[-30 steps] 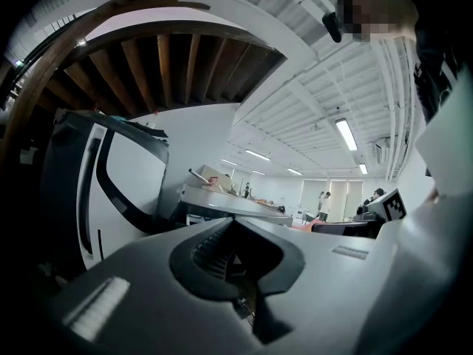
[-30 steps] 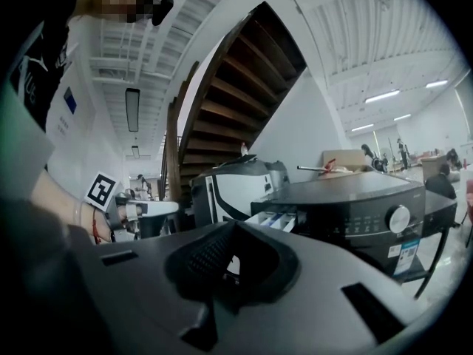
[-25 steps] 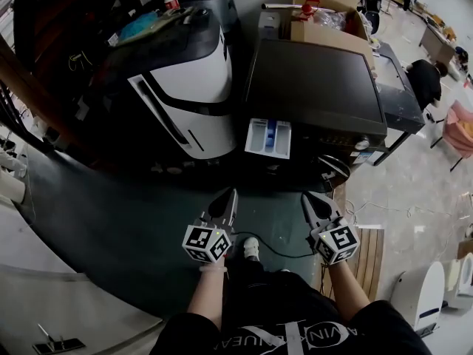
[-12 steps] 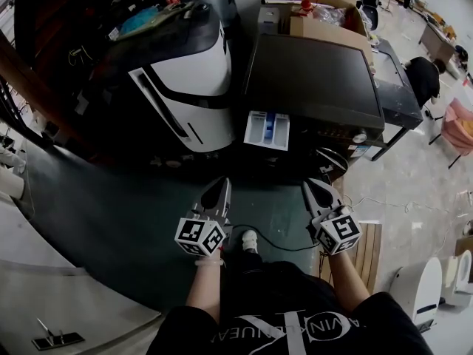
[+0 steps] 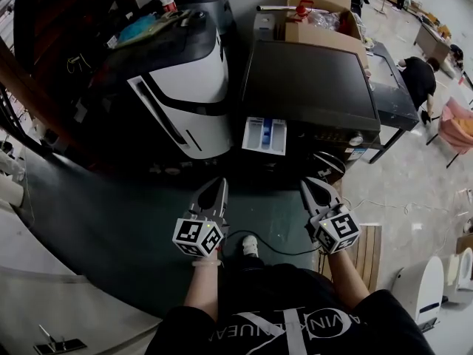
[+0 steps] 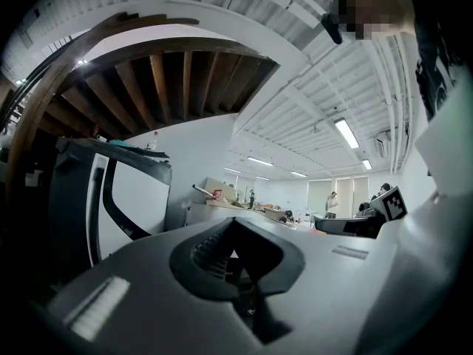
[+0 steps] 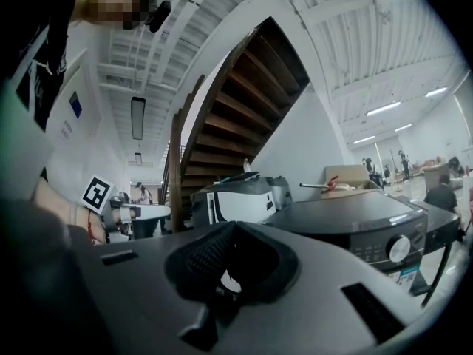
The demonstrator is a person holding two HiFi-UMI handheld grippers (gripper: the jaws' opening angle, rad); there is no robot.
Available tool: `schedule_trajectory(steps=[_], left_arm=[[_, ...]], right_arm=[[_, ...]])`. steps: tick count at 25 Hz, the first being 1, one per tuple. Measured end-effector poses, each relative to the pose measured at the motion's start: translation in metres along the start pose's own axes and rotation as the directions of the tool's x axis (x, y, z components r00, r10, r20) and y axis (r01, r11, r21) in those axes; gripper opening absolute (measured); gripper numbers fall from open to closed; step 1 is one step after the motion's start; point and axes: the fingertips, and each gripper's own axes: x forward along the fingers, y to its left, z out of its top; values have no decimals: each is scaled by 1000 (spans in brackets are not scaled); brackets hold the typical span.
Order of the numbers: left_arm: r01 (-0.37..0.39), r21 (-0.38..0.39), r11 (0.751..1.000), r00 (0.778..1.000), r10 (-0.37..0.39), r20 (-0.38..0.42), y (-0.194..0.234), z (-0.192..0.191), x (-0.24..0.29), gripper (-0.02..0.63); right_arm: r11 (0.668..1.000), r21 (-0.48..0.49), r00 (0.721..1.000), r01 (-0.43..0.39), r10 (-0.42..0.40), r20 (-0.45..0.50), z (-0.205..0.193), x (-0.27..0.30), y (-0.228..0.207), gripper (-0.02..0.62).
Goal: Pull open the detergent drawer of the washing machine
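In the head view the dark washing machine point(image 5: 310, 83) stands ahead of me, and its white detergent drawer point(image 5: 264, 135), with a blue insert, sticks out of the front at the left. Both grippers hang in the air well short of it, above the dark green floor. The left gripper point(image 5: 215, 191) is shut with nothing in it, its jaws together in the left gripper view point(image 6: 233, 224). The right gripper point(image 5: 311, 188) also looks shut and empty point(image 7: 230, 228). From the right gripper view I see the machine's top and control knob point(image 7: 399, 248).
A large white-and-black appliance point(image 5: 177, 87) stands left of the washing machine. Cardboard boxes point(image 5: 325, 21) sit behind it. A cable point(image 5: 273, 248) and my shoe point(image 5: 250, 246) lie on the floor; a wooden pallet point(image 5: 367, 254) is at the right. A dark staircase point(image 7: 244, 102) rises on the left.
Both grippers have risen a little, still side by side and shut. The drawer stays pulled out as before.
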Motion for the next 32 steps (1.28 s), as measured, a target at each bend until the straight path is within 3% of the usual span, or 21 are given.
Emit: schedule_trajectory(steps=[19,32], left_arm=[[-27,113,993,1000,28,-1,9,11,-1,9],[-40,125,991,999,40,4,15,13,-5,9]], right_arm=[[1000,-29,1000,0,0,24,12,12,-1,12],[1000,-26,1000,-2,2,22,10,16,2,12]])
